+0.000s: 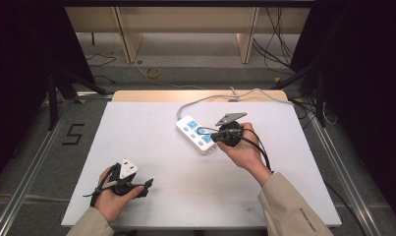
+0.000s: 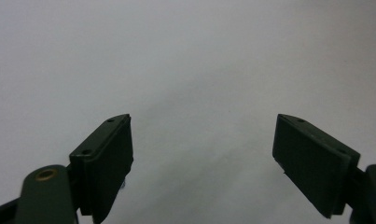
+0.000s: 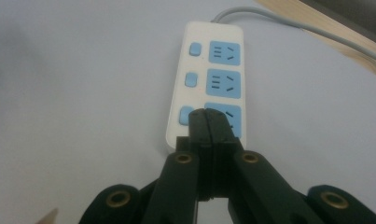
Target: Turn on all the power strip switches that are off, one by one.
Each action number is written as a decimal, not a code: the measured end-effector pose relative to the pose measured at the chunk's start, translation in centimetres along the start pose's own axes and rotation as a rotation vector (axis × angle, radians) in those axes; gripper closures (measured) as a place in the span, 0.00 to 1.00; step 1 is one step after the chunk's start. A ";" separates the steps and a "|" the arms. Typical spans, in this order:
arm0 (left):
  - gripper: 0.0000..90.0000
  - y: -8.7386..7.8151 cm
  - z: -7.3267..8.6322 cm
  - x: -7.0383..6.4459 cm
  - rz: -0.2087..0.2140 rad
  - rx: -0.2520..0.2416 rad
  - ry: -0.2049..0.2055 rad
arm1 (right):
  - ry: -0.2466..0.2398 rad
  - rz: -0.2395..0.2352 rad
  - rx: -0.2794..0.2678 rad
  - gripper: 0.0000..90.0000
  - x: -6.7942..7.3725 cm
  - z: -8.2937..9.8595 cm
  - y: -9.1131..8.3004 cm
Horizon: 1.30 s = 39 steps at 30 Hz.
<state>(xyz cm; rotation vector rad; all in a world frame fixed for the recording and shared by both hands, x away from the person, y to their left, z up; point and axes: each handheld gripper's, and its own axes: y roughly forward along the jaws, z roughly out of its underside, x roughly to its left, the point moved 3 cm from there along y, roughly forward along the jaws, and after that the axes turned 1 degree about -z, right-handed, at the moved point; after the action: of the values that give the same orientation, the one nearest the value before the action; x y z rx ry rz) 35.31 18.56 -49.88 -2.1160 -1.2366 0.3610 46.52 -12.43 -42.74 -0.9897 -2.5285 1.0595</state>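
Closed, my right tool [image 3: 207, 122] hovers over the power strip's [image 3: 209, 77] nearest button [image 3: 185, 115], strip running straight ahead; left tool [image 1: 145, 186] idles open, far off.

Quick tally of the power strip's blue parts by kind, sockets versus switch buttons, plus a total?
On the power strip, under the shut right gripper:
Blue sockets: 3
Blue switch buttons: 3
Total: 6
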 end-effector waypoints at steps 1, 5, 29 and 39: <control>0.22 0.0 0.0 0.0 0.000 0.000 0.000 | 0.002 0.001 0.000 1.00 0.0 -0.1 0.1; 0.22 0.0 0.0 0.0 0.000 -0.002 -0.001 | 0.001 0.000 0.007 1.00 -0.1 -0.4 0.5; 0.22 0.1 0.0 -0.1 0.004 0.002 0.009 | -0.002 0.002 0.041 1.00 -0.6 -2.3 2.5; 0.23 0.1 0.0 -0.1 0.005 0.002 0.009 | -0.003 0.001 0.059 1.00 -0.7 -3.1 3.5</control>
<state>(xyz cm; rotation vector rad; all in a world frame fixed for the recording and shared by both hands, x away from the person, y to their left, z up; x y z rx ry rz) 35.34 18.48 -49.91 -2.1172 -1.2264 0.3544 50.14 -9.40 -43.00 -0.9742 -2.4847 1.1297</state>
